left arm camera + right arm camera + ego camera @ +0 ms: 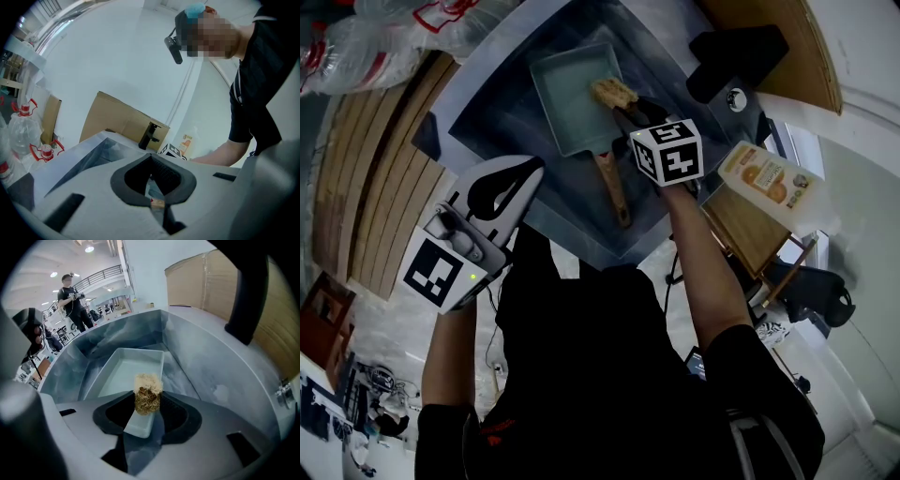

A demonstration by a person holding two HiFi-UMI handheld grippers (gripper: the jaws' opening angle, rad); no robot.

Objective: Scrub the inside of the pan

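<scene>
Right gripper (147, 401) clamps a fibrous scrubber (148, 389) over the pan (123, 375); left gripper (531, 169), shut and empty, hangs clear of the pan, which may skid unbraced under scrubbing.

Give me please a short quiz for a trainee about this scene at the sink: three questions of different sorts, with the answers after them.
1. True or false: the right gripper has its fingers shut on a fibrous scrubber.
2. Choose one: where does the pan lie? A. on the wooden boards. B. in the sink. C. on top of the cardboard.
3. Short answer: which gripper holds nothing?

Key
1. True.
2. B.
3. The left gripper: its fingers are together with nothing between them.
</scene>
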